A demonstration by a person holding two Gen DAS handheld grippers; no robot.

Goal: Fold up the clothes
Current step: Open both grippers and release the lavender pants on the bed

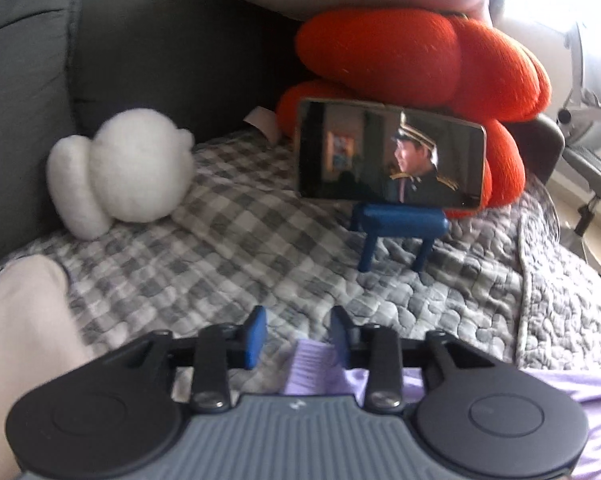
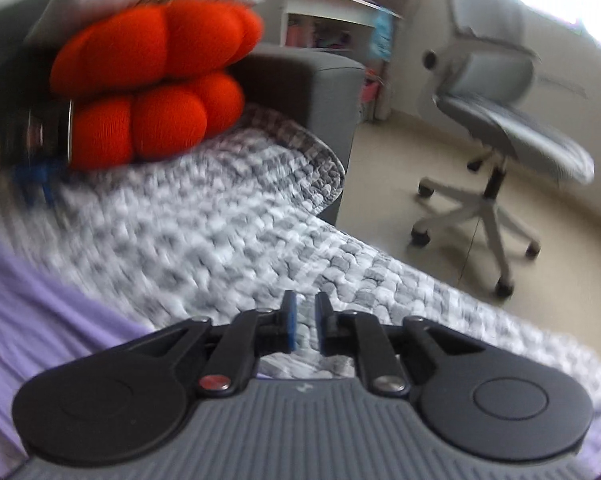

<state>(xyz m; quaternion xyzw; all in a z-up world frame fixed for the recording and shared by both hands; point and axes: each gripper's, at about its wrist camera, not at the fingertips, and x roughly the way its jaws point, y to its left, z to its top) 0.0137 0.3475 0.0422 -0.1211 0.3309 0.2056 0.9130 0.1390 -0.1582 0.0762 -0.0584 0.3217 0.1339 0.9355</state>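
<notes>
1. Left gripper [image 1: 298,334] sits nearest in its own view, jaws apart with nothing pressed between the blue pads; a ribbed edge of the lilac garment [image 1: 312,368] lies just under the right-hand pad.
2. Right gripper [image 2: 303,326] has a narrow gap between its pads, gripping nothing, above the checked quilt [image 2: 228,232].
3. At nine o'clock in that view the lilac garment spreads flat over the quilt.
4. At one o'clock from the left gripper a phone [image 1: 390,154] leans on a blue stand [image 1: 398,228] against an orange cushion [image 1: 400,56]; a white plush [image 1: 120,172] rests at ten o'clock.

A grey checked quilt [image 1: 236,248] covers the sofa [image 1: 148,60]; on it lie a lilac garment [image 2: 40,312], white plush [image 1: 120,172], orange cushion [image 1: 400,56], blue phone stand [image 1: 396,228].
</notes>
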